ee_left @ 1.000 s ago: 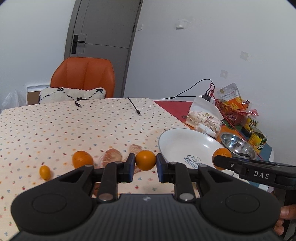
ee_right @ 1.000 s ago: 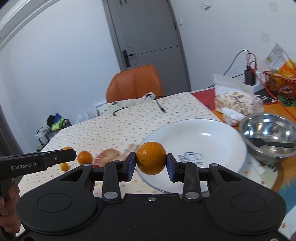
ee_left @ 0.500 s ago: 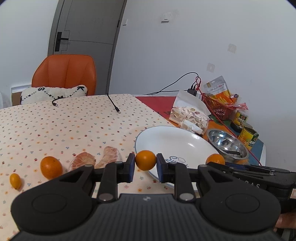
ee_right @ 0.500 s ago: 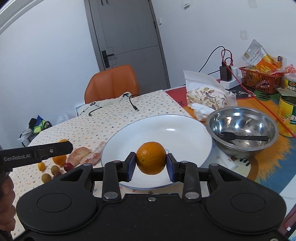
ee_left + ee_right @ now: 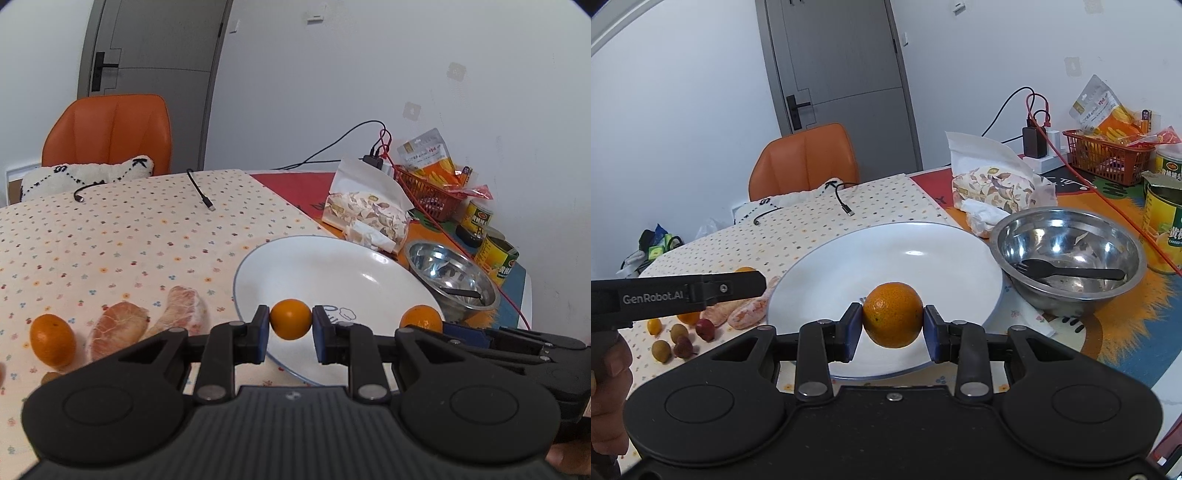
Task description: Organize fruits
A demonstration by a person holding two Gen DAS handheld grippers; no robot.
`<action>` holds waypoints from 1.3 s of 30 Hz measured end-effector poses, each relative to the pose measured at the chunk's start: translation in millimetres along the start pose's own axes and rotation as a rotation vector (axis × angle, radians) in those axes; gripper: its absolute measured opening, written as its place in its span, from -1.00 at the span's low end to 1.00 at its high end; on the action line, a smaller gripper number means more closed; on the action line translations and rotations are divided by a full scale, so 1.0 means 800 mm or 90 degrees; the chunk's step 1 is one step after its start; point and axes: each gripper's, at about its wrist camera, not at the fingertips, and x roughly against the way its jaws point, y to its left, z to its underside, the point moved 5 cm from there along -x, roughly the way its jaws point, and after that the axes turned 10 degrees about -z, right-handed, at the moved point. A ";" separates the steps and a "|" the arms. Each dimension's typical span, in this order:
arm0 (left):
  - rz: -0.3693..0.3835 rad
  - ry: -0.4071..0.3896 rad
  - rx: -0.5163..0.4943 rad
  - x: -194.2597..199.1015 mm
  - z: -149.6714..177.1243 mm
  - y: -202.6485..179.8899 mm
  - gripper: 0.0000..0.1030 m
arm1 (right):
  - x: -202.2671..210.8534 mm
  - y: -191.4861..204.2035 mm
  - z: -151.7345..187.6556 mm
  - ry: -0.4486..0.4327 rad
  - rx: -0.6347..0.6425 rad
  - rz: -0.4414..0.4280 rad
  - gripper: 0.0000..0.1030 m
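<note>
My left gripper (image 5: 290,320) is shut on a small orange (image 5: 290,319), held over the near left rim of the white plate (image 5: 343,273). My right gripper (image 5: 892,321) is shut on a larger orange (image 5: 893,319) above the plate's (image 5: 886,254) front part. That larger orange (image 5: 422,318) also shows at the right of the left wrist view. On the dotted tablecloth left of the plate lie another orange (image 5: 51,339) and two peeled pomelo pieces (image 5: 122,328). The plate holds no fruit.
A steel bowl (image 5: 1067,254) holding a black fork sits right of the plate, with cans (image 5: 1161,229), a red basket (image 5: 1108,155) and a snack bag (image 5: 993,188) behind. Small grapes, dates and a kumquat (image 5: 670,339) lie at the left. An orange chair (image 5: 107,133) stands beyond the table.
Both grippers carried their oranges to the right, from above the tablecloth to over the plate, and a little lower. Their grips did not change.
</note>
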 end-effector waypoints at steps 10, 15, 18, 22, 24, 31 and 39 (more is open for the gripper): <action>-0.002 0.038 -0.011 -0.024 0.007 -0.010 -0.56 | 0.000 -0.007 0.003 0.001 0.005 0.007 -0.35; -0.005 0.049 -0.013 -0.032 0.008 -0.008 -0.56 | 0.000 -0.007 0.003 0.002 0.004 0.004 -0.35; -0.001 0.057 -0.011 -0.037 0.007 -0.007 -0.55 | -0.002 -0.007 0.004 0.004 0.005 0.004 -0.35; -0.010 0.047 -0.008 -0.032 0.002 -0.005 -0.54 | -0.002 -0.005 0.005 0.007 0.007 0.003 -0.35; -0.008 0.041 -0.005 -0.026 -0.001 -0.001 -0.53 | -0.003 -0.005 0.006 0.008 0.007 0.003 -0.35; -0.023 0.024 0.010 -0.003 -0.009 0.022 -0.48 | -0.012 -0.004 0.007 0.018 0.006 0.005 -0.34; -0.059 -0.005 0.020 0.032 -0.015 0.056 0.01 | -0.019 0.000 0.009 0.026 0.005 0.011 -0.27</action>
